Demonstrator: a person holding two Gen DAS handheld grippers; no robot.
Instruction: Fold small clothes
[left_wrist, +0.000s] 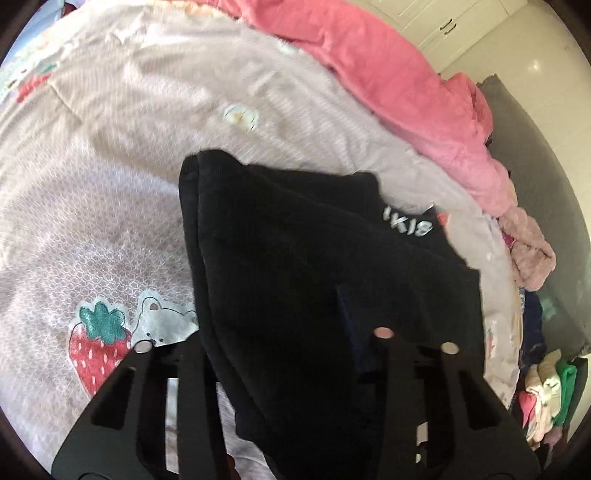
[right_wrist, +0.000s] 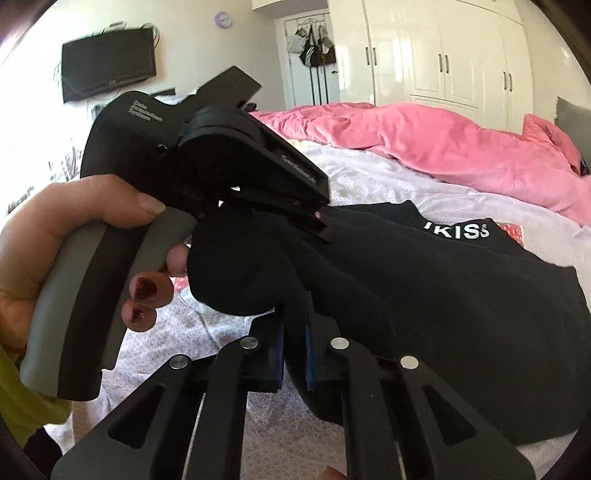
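Here the black garment (right_wrist: 424, 288) hangs just above the bed (right_wrist: 369, 177), its long axis running away toward the pink quilt (right_wrist: 424, 140). Both the left gripper (right_wrist: 321, 221) and right gripper (right_wrist: 293, 354) have fingers clamped on its near edge, close together.

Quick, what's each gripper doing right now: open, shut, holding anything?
Left gripper: shut on the black garment.
Right gripper: shut on the same black garment, a fold pinched between its jaws.
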